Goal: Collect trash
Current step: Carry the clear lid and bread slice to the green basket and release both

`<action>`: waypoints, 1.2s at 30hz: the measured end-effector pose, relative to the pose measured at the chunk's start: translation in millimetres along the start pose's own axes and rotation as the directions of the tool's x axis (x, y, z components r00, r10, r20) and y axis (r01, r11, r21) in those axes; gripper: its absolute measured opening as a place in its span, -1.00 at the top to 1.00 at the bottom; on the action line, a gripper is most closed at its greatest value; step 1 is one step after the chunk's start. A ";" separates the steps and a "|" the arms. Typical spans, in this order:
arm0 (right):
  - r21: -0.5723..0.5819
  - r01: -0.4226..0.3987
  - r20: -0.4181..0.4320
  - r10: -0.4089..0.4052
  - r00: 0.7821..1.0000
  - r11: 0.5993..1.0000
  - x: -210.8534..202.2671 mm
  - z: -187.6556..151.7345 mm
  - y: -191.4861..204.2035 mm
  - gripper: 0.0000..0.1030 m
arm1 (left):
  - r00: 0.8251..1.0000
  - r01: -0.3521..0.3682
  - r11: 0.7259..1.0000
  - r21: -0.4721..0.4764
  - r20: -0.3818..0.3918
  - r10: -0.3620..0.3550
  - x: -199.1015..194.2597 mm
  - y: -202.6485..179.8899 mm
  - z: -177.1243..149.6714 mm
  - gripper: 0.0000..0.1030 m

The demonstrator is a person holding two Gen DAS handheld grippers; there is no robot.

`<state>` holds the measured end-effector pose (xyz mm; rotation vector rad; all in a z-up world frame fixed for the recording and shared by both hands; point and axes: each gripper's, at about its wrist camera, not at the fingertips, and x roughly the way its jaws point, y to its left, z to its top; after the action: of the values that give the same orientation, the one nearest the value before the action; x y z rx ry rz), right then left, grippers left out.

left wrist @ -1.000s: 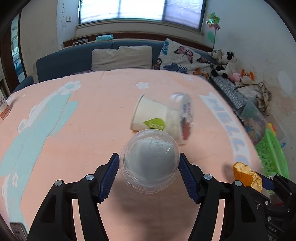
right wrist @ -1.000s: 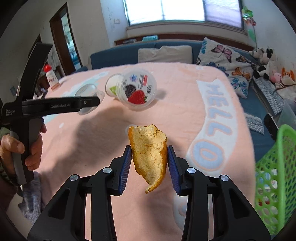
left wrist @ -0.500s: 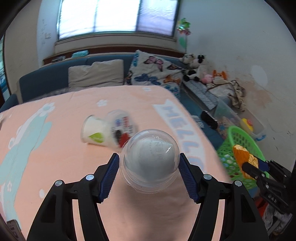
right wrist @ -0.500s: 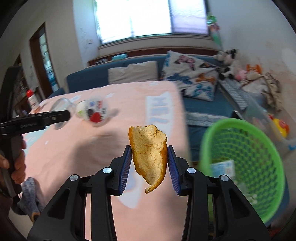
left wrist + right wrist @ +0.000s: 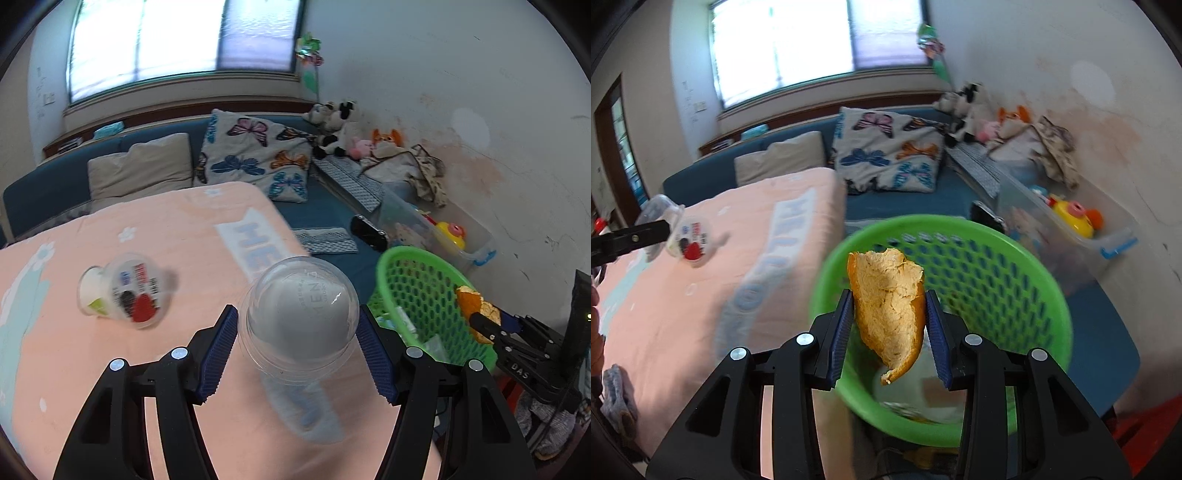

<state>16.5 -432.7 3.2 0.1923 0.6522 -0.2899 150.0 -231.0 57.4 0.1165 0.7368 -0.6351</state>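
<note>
The peach blanket (image 5: pixel 110 369), soft and printed with pale blue letters and flowers, ends at a straight edge just beside the green basket (image 5: pixel 1015 273), with dark blue cushioning (image 5: pixel 1100 354) running behind and past the basket toward the stained white wall (image 5: pixel 480 92). The right gripper (image 5: pixel 889 321) hangs over the basket's near rim, its ribbed blue pads clamped narrow on a piece of orange peel (image 5: pixel 886 310), a curled, ragged-edged shell with pithy pale inside facing the camera and a bright rind along its margin. The basket is round, of glossy plastic lattice, with scraps of paper and wrapping at its bottom. Above the blanket's corner, the left gripper (image 5: pixel 297 343) holds a clear domed plastic lid (image 5: pixel 299 314) between fingers set fairly wide, the pads pressing its rim on both sides; the dome is smooth, with faint raised lettering. Well back on the blanket lies a tipped transparent cup (image 5: pixel 125 295) with red and black fruit printing, a white paper cup nested behind it. Open air lies between the lid and the basket's mouth; a clear storage tub (image 5: pixel 443 229) of toys sits beyond the basket against the wall
</note>
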 end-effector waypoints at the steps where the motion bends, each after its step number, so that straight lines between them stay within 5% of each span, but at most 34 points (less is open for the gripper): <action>1: 0.010 0.009 -0.003 -0.009 1.000 1.000 0.4 -1.4 -6.9 0.23 | 1.000 0.004 1.000 0.008 -0.001 -0.004 1.6 -6.1 1.5 -0.22; 15: 0.109 0.052 -0.034 -0.049 0.998 0.993 3.8 -12.6 -62.4 0.06 | 0.997 0.065 0.994 0.092 -0.033 -0.063 28.2 -76.2 16.9 -0.22; 22: 0.143 0.057 -0.008 -0.056 0.998 0.988 -6.1 -12.4 -81.0 -0.18 | 0.994 0.102 0.989 0.111 -0.051 -0.097 41.7 -104.6 21.8 -0.22; 36: 0.168 0.082 0.030 -0.088 0.996 0.982 -31.4 -21.1 -112.1 -0.26 | 0.987 0.130 0.983 0.132 -0.106 -0.117 70.2 -145.1 15.4 -0.22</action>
<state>-55.6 -526.3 -3.2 0.3195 0.6005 -0.4298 114.8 -388.0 39.6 0.2324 0.7990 -0.8036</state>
